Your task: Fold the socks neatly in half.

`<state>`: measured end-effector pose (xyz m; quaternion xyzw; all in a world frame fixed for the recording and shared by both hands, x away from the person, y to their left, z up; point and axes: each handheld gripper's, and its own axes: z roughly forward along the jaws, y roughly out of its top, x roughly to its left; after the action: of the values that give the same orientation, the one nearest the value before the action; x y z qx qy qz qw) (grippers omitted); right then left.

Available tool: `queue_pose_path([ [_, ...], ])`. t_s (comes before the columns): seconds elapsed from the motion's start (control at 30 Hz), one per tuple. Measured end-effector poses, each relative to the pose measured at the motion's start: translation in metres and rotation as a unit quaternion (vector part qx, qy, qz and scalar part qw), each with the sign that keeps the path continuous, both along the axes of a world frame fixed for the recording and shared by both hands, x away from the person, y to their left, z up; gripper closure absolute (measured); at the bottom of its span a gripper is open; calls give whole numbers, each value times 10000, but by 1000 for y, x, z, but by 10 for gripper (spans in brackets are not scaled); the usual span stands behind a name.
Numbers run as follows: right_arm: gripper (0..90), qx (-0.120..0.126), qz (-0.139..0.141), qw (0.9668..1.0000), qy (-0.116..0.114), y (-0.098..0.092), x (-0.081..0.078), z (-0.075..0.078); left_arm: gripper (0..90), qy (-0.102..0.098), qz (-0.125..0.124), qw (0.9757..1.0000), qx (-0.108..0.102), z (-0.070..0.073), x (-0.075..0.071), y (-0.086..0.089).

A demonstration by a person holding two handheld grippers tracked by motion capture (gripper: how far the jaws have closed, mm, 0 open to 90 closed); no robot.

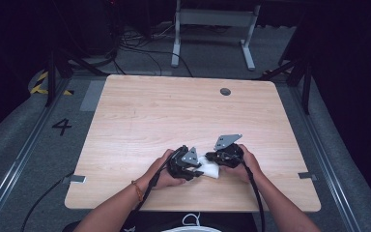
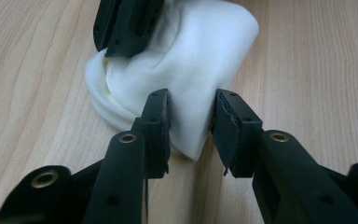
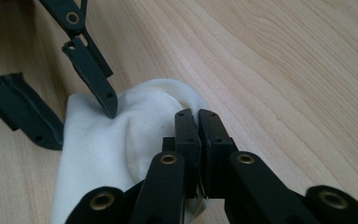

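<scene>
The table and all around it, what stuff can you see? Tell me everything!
white cloth: one, white, bunched on the table near the front edge, between the two grippers
table: one, light wood, middle of the high view
round cap: one, grey, set in the tabletop near the far right corner
metal frame: one, pale grey, on the floor behind the table
floor cables: several, black, on the floor behind the table
number 4: one, black, marked on the floor left of the table
left gripper: one, black, jaws apart on either side of a cloth corner
right gripper: one, black, jaws closed on the cloth
hands: two, each holding a gripper
</scene>
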<state>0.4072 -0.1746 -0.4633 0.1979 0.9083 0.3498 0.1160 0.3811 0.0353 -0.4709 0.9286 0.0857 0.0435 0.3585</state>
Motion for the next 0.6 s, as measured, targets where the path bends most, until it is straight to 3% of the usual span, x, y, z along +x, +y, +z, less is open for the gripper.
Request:
queue_pose_path([
  [0.17,876,-51,-19,10000,-44,-1,0,1,674,-14,20,10000,84,-2,1,1],
  [0.27,875,-49,-49,10000,-42,-3,0,1,679,63,39,10000,-35,-4,2,2],
  [0.43,866,-36,-56,10000,-73,-3,1,1,684,36,41,10000,4,-3,2,2],
  [0.6,829,-3,38,9997,-260,-3,-4,7,598,-76,39,10000,51,0,1,0],
])
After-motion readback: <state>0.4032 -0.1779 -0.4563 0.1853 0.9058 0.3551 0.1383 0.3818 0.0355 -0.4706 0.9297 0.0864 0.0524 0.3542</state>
